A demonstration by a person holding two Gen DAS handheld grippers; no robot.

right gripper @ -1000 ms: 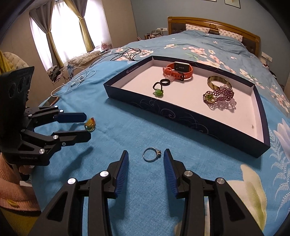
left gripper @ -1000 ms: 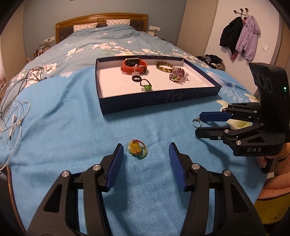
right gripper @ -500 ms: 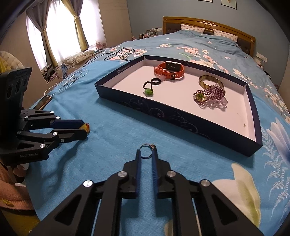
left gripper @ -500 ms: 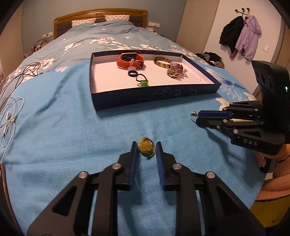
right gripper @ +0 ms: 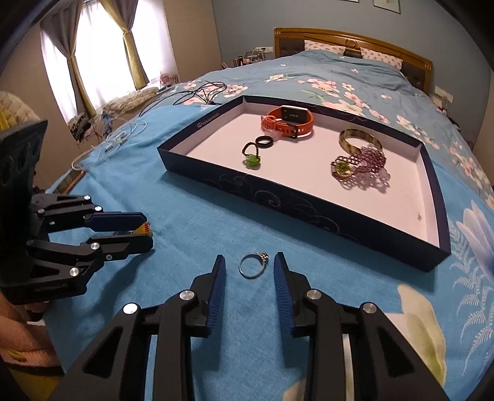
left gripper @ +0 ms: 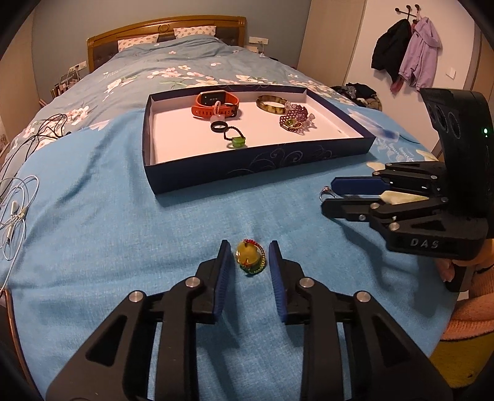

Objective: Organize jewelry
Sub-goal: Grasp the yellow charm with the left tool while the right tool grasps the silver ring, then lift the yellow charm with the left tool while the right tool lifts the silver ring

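Note:
A yellow bead charm on a small beaded loop (left gripper: 249,256) lies on the blue cloth between the pads of my left gripper (left gripper: 249,259). Its jaws are opening, and a gap shows on both sides of the charm. A silver ring with a small stone (right gripper: 253,264) lies flat between the pads of my right gripper (right gripper: 249,270), which is also opening and clear of the ring. Beyond both stands the dark blue tray (left gripper: 256,168) with a white floor. It holds an orange watch (left gripper: 216,103), a black ring (left gripper: 219,126), a green bead loop (left gripper: 236,141), a bangle (left gripper: 271,103) and a purple beaded piece (left gripper: 295,118).
White earphone cables (left gripper: 15,203) and black cords (left gripper: 40,135) lie on the bed to the left. The floral bedspread (right gripper: 339,77) runs back to a wooden headboard (left gripper: 166,29). Coats (left gripper: 407,58) hang on the right wall. A person's pink sleeve (left gripper: 472,311) shows behind the right gripper.
Both grippers closed in on their pieces half a second ago and have since spread apart again. The charm and the ring still lie on the cloth.

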